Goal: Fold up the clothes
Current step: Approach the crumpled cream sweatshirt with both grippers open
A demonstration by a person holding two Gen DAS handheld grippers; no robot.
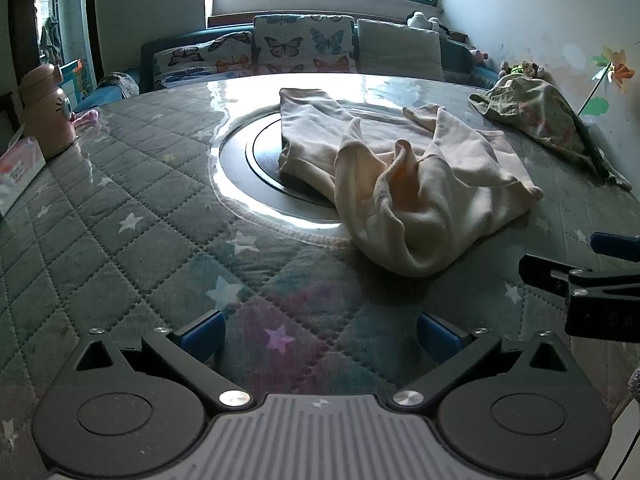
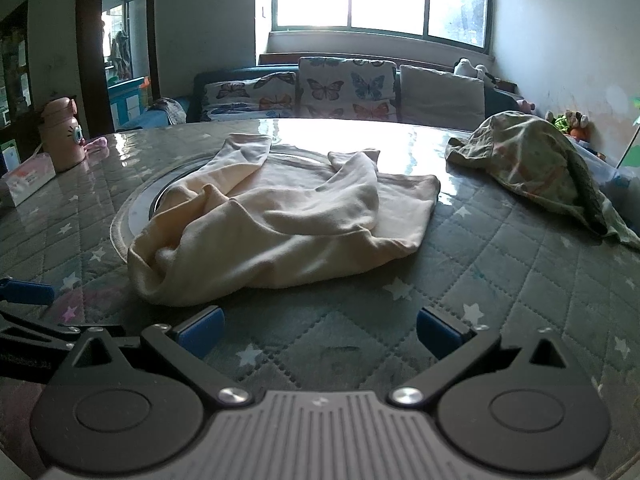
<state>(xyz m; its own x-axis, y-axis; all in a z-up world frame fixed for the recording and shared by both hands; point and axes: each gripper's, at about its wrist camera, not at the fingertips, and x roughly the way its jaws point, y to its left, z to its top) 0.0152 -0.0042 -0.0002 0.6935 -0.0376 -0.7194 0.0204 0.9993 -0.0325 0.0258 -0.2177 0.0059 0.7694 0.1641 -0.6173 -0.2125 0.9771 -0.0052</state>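
the cream garment [image 2: 276,232] lies crumpled mid-table [image 2: 500,264], partly over the round inset, likely waiting to be spread. left gripper [image 1: 320,338] and right gripper [image 2: 318,334] hover spread wide, empty, just short of it.

Cream crumpled soft garment [image 2: 280,232]; grey-green quilted table cover [image 2: 500,280] with white stars; olive printed garment [image 2: 532,164], orange marks perhaps; butterfly-patterned cushions [image 2: 340,88].

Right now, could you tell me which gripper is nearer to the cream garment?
Right. The right gripper sits just short of the cream garment's near edge; the left gripper hangs farther back, left of it.
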